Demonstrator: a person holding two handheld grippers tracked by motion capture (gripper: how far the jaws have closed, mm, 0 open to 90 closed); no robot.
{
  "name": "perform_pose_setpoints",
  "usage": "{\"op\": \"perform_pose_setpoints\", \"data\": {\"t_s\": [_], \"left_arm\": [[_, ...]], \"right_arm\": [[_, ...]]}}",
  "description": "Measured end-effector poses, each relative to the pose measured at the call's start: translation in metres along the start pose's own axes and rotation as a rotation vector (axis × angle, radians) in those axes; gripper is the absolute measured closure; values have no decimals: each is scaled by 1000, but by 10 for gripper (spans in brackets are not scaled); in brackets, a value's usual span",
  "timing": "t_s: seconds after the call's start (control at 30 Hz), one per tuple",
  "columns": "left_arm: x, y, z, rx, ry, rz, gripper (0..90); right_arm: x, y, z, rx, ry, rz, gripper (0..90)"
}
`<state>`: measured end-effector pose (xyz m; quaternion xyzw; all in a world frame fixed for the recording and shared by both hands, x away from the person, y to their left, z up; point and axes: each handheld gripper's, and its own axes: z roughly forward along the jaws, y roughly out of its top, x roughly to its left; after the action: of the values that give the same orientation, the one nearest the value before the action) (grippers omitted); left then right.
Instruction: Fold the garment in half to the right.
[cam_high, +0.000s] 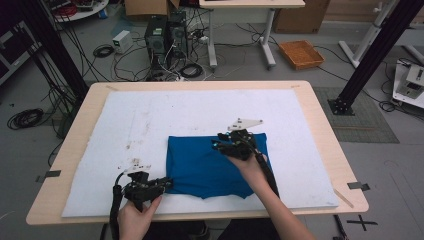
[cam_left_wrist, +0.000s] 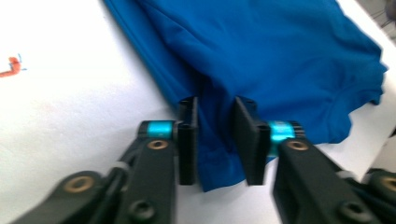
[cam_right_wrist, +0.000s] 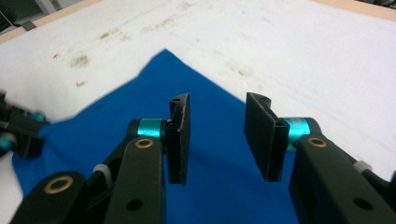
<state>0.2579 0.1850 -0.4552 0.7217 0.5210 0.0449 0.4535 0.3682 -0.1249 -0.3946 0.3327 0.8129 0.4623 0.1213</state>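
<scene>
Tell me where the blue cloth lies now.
In the high view the blue cloth lies on the white mat, near its front edge, between both hands.

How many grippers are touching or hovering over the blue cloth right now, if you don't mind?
2. The left gripper is at the blue cloth's near-left corner, cloth between its jaws; the right gripper hovers open above its far-right part.

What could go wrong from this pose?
1. The left gripper straddles just the corner of the blue cloth; such a shallow bite could slip when pulled.
2. The right gripper hovers open above the cloth with nothing between its fingers, so a one-sided pull might drag the folded cloth askew across the white mat.
</scene>
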Motion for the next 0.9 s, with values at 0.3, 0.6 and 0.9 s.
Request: {"op": "perform_pose_setpoints", "data": {"t_s": [0.3, 0.6, 0.9], "left_arm": [[-1, 0, 1, 2, 11, 10, 817], [0, -1, 0, -2, 0, -2, 823], [3, 0, 0, -2, -11, -7, 826]], "right_arm": [[20, 35, 59, 69, 15, -6, 617], [29, 51, 126, 160, 18, 39, 620], [40, 59, 161, 178, 30, 28, 664]]}}
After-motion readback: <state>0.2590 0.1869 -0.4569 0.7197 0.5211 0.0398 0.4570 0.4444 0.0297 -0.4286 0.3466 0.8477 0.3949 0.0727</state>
